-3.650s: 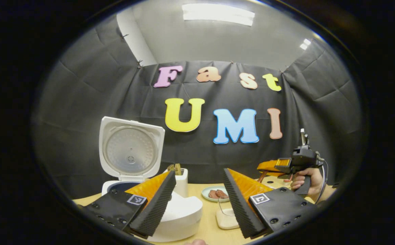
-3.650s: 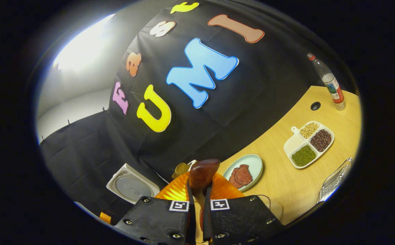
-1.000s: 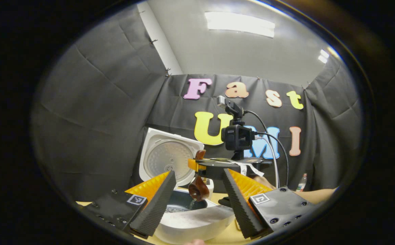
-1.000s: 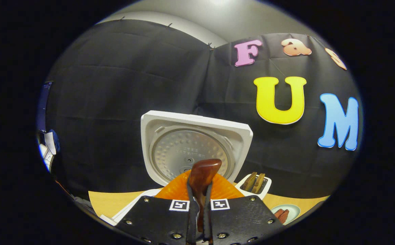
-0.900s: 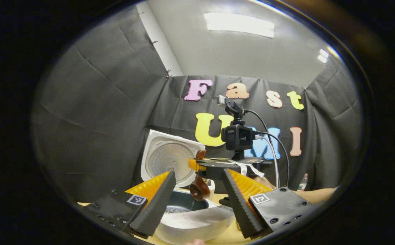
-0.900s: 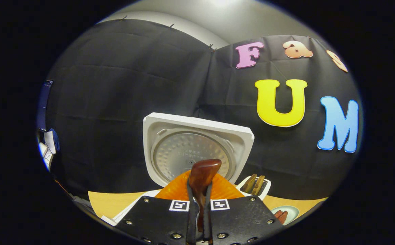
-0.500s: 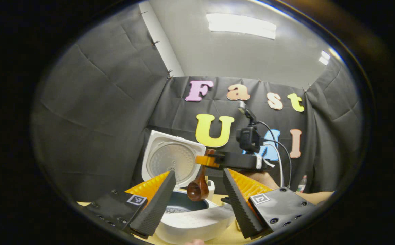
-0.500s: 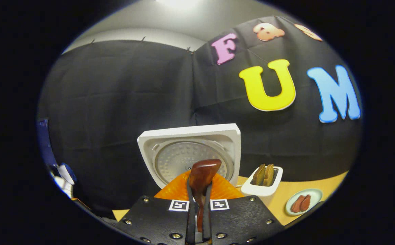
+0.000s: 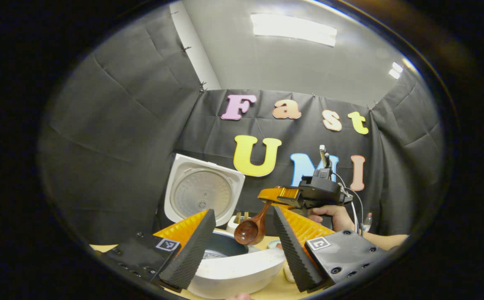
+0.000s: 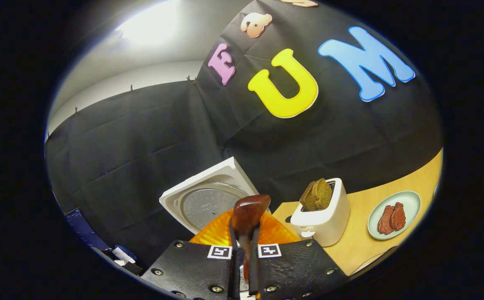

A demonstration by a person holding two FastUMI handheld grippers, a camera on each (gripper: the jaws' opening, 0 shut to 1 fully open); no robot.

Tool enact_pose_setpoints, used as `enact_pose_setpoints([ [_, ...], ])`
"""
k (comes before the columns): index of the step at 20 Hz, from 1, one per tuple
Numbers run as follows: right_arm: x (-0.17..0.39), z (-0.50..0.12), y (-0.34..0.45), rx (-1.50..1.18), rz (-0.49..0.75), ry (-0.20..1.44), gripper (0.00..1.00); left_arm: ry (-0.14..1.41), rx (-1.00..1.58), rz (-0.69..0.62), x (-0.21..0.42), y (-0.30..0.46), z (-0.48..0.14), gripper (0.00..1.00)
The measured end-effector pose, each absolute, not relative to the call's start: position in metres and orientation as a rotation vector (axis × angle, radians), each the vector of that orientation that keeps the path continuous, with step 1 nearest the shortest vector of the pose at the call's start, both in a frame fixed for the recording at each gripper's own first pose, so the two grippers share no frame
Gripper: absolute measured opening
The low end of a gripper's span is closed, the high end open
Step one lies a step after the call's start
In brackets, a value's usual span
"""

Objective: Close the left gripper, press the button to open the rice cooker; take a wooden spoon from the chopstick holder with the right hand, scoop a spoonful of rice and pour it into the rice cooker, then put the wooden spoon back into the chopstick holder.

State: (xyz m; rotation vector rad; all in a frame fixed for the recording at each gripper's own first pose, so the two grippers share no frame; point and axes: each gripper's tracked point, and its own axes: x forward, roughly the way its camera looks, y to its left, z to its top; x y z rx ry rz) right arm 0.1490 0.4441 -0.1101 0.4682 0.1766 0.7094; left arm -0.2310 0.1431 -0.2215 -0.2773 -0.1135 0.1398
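Clamping the wooden spoon point(image 9: 251, 229) at lower centre, the right gripper point(image 10: 242, 243) should lift it level toward the chopstick holder point(image 10: 323, 216), the left gripper point(image 9: 242, 239) gaping wide.

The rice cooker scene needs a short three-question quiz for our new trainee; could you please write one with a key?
1. True or false: the rice cooker has its lid raised.
2. What is the right gripper shut on? A) bottle B) wooden spoon C) plate
3. Fill in: the left gripper has its fingers ____.

Key: 1 true; 2 B; 3 open, spread apart above the cooker's front.
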Motion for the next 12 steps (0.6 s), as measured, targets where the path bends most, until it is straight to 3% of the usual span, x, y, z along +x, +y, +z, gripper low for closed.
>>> enact_pose_setpoints([
  [6,0.123,-0.079,0.334,0.55,0.639,0.107,0.08,-0.071,-0.261,0.112,-0.215,0.127,-0.233,0.96],
  [12,0.104,-0.068,0.219,0.53,0.49,0.028,0.08,-0.031,-0.21,0.081,-0.201,0.099,-0.241,0.96],
])
